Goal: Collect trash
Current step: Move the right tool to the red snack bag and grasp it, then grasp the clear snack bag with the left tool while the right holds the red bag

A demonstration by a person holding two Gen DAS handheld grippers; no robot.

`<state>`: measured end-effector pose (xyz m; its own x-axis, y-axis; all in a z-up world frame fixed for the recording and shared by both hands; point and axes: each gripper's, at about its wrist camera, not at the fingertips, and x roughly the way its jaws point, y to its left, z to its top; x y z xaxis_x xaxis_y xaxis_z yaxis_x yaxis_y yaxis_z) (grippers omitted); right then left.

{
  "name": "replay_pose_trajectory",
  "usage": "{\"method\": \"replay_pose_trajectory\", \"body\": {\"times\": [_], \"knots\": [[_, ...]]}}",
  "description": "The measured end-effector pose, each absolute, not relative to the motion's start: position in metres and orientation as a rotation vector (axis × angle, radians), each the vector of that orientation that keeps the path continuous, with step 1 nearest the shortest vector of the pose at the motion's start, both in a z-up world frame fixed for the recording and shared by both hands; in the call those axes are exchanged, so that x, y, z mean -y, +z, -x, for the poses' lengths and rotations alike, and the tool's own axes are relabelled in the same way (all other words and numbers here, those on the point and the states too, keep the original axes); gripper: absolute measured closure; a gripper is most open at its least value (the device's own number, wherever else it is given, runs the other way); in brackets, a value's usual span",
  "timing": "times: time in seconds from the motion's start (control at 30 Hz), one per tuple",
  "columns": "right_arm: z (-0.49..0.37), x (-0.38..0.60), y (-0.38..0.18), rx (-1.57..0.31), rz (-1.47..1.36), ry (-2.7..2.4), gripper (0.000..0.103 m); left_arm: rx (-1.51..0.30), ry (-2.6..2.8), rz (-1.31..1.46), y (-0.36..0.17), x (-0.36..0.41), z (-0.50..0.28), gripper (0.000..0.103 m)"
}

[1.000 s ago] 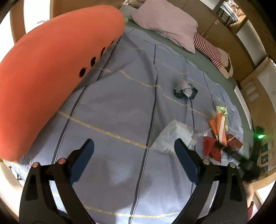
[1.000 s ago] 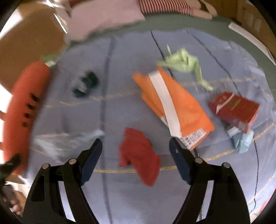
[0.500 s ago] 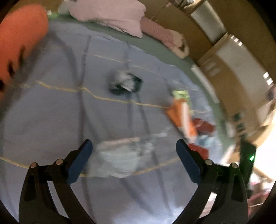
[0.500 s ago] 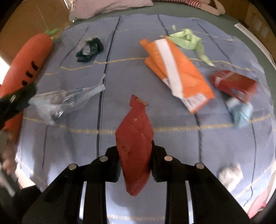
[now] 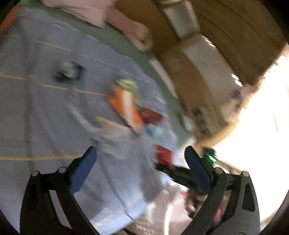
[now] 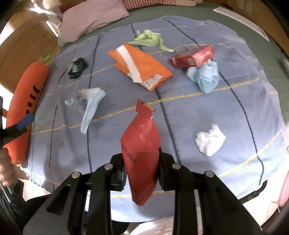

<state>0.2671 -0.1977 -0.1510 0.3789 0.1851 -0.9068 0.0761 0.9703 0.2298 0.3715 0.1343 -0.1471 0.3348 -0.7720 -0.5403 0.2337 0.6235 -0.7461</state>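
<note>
My right gripper [image 6: 140, 168] is shut on a red wrapper [image 6: 140, 144], lifted above the blue striped blanket [image 6: 189, 115]. Still lying on the blanket are an orange packet [image 6: 142, 66], a green scrap [image 6: 150, 38], a red box [image 6: 193, 57], a crumpled light-blue tissue [image 6: 205, 76], a white tissue wad [image 6: 210, 139], a clear plastic bag [image 6: 90, 104] and a dark wrapper [image 6: 77, 67]. My left gripper [image 5: 140, 162] is open and holds nothing; its view is blurred and shows the red wrapper [image 5: 164, 155] in the other gripper, with the orange packet [image 5: 126, 106] beyond.
A big orange carrot plush [image 6: 27, 101] lies along the blanket's left edge. A pink pillow [image 6: 94, 18] and a striped soft toy [image 6: 148, 2] lie at the bed's head. Wooden cupboards [image 5: 207, 54] stand beside the bed. A hand [image 6: 5, 168] shows at lower left.
My right gripper closed on the red wrapper and lifted it off the blanket, pulling back. My left gripper swung right, away from the carrot plush, and stayed open.
</note>
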Motion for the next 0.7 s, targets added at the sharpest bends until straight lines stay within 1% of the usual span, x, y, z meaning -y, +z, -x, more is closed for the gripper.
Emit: {"method": "replay_pose_trajectory", "body": {"times": [0.07, 0.27, 0.4, 0.43, 0.5, 0.57, 0.7], "knots": [[-0.271, 0.199, -0.152, -1.184, -0.240, 0.064, 0.075, -1.071, -0.556, 0.600, -0.158, -0.138, -0.379, 0.006], [-0.304, 0.186, -0.155, -1.165, -0.233, 0.078, 0.075, -1.200, -0.398, 0.543, -0.183, -0.134, -0.388, 0.006], [-0.346, 0.167, -0.155, -1.134, -0.224, 0.079, 0.075, -1.197, -0.371, 0.509, -0.182, -0.143, -0.384, 0.006], [-0.364, 0.157, -0.160, -1.134, -0.178, 0.060, 0.075, -1.195, -0.363, 0.505, -0.182, -0.146, -0.384, 0.006], [-0.385, 0.142, -0.174, -1.165, -0.107, 0.034, 0.075, -1.191, -0.342, 0.512, -0.183, -0.153, -0.385, 0.006], [-0.395, 0.129, -0.191, -1.222, -0.105, 0.048, 0.075, -1.191, -0.316, 0.537, -0.184, -0.165, -0.384, 0.006], [-0.378, 0.088, -0.204, -1.303, -0.134, 0.208, 0.075, -1.177, -0.257, 0.580, -0.183, -0.184, -0.385, 0.006]]}}
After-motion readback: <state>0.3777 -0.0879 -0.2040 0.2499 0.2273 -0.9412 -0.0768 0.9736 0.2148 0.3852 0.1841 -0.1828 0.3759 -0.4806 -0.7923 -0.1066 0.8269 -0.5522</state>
